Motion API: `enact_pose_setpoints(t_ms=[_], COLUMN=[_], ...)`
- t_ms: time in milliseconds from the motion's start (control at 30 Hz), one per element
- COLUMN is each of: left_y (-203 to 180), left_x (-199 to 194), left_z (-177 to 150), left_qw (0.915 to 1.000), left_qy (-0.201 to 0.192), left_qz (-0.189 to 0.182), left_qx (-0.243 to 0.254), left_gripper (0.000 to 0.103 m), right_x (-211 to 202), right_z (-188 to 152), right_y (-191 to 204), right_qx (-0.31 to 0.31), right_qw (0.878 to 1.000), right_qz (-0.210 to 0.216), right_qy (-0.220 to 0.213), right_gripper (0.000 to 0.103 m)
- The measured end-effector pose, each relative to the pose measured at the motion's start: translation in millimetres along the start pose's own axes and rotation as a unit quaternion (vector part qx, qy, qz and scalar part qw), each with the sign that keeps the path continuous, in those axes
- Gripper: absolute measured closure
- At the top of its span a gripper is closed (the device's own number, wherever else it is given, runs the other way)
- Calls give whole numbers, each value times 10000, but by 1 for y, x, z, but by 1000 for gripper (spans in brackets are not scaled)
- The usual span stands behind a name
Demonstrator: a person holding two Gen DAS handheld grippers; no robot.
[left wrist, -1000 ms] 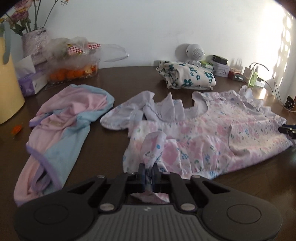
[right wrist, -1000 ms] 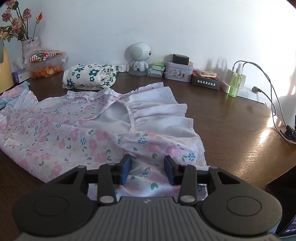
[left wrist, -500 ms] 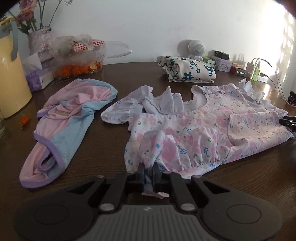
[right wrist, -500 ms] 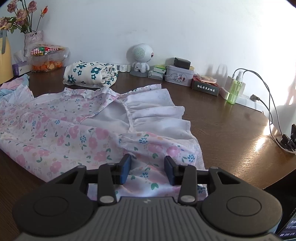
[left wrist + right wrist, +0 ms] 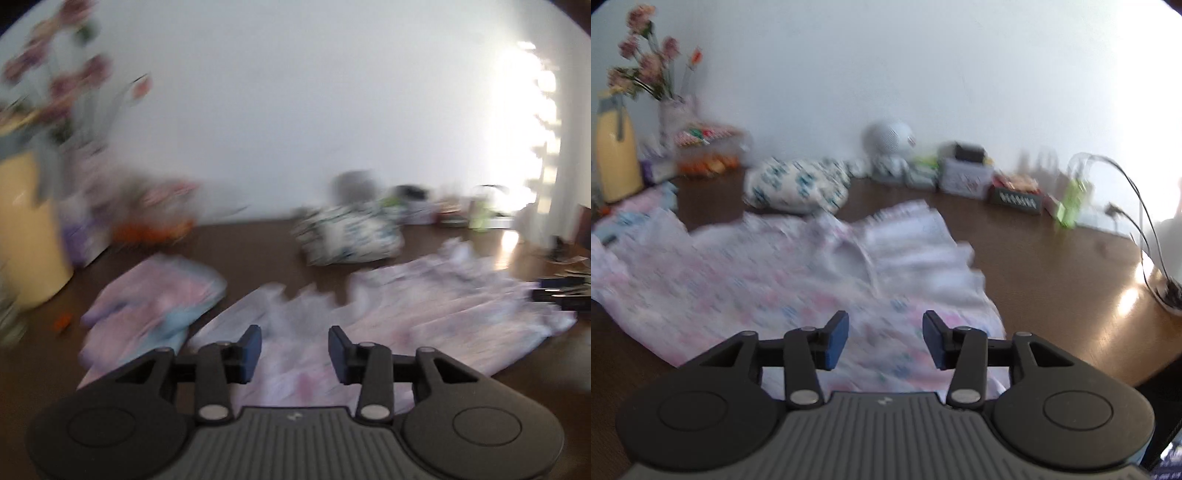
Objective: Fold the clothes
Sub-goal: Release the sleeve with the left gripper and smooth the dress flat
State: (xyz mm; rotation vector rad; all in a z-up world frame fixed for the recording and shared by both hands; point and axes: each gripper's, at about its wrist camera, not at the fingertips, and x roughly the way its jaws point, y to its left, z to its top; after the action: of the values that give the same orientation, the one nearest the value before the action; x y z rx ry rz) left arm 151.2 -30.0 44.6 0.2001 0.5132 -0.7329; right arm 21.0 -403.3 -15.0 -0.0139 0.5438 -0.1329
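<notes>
Both jaws opening, nothing pinched: left gripper [image 5: 294, 347] and right gripper [image 5: 885, 338] over near hem of pink floral cotton dress [image 5: 768, 280] spread on brown wooden table [image 5: 1052, 266] before folded teal-flowered bundle [image 5: 798, 186]; fold apparently just released, next likely regrasp.
</notes>
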Motion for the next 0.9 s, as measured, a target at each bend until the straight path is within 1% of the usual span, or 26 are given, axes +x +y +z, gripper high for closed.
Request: enact_pose_setpoints(t_ms=[33, 67, 133, 200, 267, 300, 333, 367, 400, 467, 567, 600, 700, 767, 867, 900], left_y=[-8, -18, -33, -38, -39, -37, -37, -35, -33, -29, -20, -17, -14, -13, -17, -20], left_x=[4, 14, 40, 64, 86, 95, 101, 101, 99, 95, 85, 81, 71, 67, 55, 51], left_z=[6, 9, 10, 8, 5, 2, -2, -5, -6, -9, -20, -25, -26, -25, -11, -6], left_qw=[9996, 9984, 9941, 9895, 9841, 9818, 9800, 9805, 9819, 9844, 9885, 9898, 9913, 9915, 9953, 9963], left_qy=[1, 139, 525, 915, 1303, 1479, 1589, 1578, 1547, 1492, 1444, 1394, 1313, 1295, 943, 799], left_qz=[-215, -413, -622, -694, -727, -686, -634, -655, -578, -350, -153, -115, -80, -50, -202, -304], left_qx=[159, 351, 713, 878, 962, 976, 1013, 973, 932, 865, 428, 285, 3, -93, -29, 10], left_gripper=[56, 55, 55, 55, 55, 64, 85, 93, 101, 102, 102, 102, 101, 95, 84, 76], right_x=[-1, 1, 7, 14, 20, 22, 24, 26, 27, 28, 30, 30, 30, 30, 27, 24], right_z=[3, 6, 7, 5, 1, -1, -3, -4, -5, -9, -15, -15, -16, -16, -14, -12], right_y=[7, 15, 29, 36, 37, 35, 34, 34, 33, 34, 35, 34, 32, 30, 29, 28], right_qx=[-103, -208, -409, -510, -455, -400, -362, -340, -323, -323, -343, -328, -269, -263, -306, -301], right_qw=[9999, 9996, 9986, 9981, 9982, 9983, 9982, 9982, 9981, 9978, 9973, 9974, 9974, 9974, 9976, 9980], right_qz=[92, 194, 323, 315, 310, 322, 326, 322, 326, 347, 371, 386, 437, 448, 457, 459], right_qy=[-22, -27, 16, 106, 231, 290, 340, 382, 416, 468, 527, 521, 507, 501, 413, 323], right_gripper=[52, 52, 52, 52, 51, 51, 51, 51, 51, 51, 52, 52, 52, 51, 51, 51])
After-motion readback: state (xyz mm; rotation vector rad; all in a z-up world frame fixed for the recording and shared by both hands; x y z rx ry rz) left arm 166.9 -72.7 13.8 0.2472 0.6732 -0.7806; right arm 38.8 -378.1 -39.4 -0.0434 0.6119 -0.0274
